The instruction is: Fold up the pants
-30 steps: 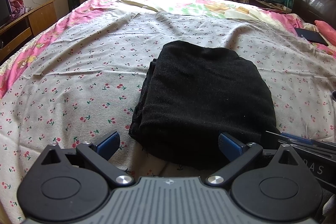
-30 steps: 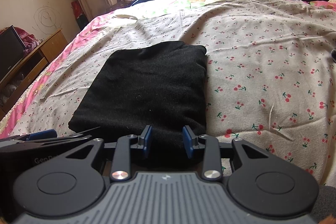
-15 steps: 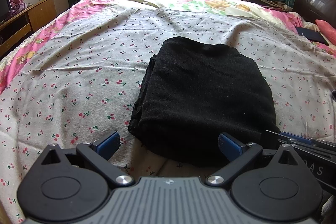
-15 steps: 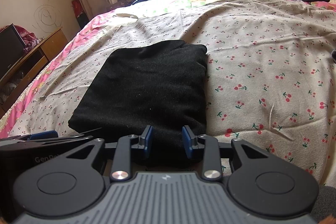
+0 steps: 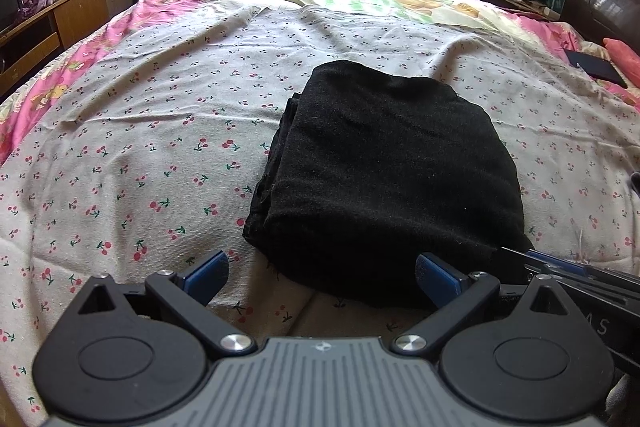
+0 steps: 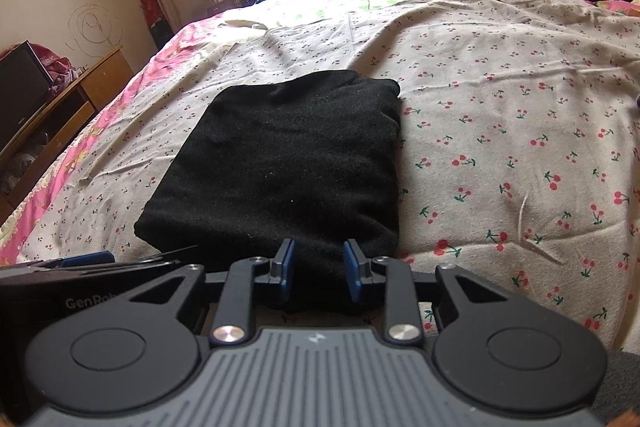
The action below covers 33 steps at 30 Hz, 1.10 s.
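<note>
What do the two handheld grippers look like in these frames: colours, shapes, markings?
Both match. The left gripper and right gripper have a grey ribbed body with a small white logo, two round black discs at the sides, black linkage bars with silver pivot screws, and blue pads on the fingers. Pale lettering, only partly readable, marks the side of each. No cables or sleeves show.

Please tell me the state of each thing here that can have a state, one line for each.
Black pants: folded into a compact stack, lying flat on the bedsheet.
Cherry-print bedsheet: spread out, wrinkled.
Left gripper: wide open, empty.
Right gripper: closing, nothing gripped.
</note>
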Available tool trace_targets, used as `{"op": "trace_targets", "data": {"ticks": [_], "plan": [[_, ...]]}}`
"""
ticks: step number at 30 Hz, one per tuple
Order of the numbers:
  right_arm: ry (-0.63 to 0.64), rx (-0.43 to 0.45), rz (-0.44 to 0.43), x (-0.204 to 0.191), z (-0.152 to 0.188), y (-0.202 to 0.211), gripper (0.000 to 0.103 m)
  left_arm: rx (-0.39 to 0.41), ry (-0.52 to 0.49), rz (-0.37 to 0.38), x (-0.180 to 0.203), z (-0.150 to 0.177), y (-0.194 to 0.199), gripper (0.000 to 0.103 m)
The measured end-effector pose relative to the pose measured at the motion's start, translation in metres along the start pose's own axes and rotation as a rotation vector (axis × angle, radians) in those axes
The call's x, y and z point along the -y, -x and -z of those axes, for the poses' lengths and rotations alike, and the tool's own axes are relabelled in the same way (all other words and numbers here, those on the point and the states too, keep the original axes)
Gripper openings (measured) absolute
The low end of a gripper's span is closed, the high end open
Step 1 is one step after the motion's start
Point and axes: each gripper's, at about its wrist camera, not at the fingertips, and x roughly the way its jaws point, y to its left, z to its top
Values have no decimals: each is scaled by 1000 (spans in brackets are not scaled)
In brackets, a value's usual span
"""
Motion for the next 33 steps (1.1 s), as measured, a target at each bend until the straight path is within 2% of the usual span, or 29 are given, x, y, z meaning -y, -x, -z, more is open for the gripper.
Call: {"op": "trace_targets", "data": {"ticks": [18,23,29,31,33], "plan": [[-4,-4,-7,0,0,0,29,-20,1,33,-4,-3,-2,103],[22,8,-26,-4,1,2,37,-33,65,85,-20,-14,-2,103],[23,34,-31,-8,-10,-2,37,-37,58,54,-24,-23,-15,103],[7,26,-18,-5,-18,-9,38,-50,68,48,-27,-24,-21,103],[8,23,-3,-6,-24,-17,38,-104,79,49,-30,-23,-32,103]]}}
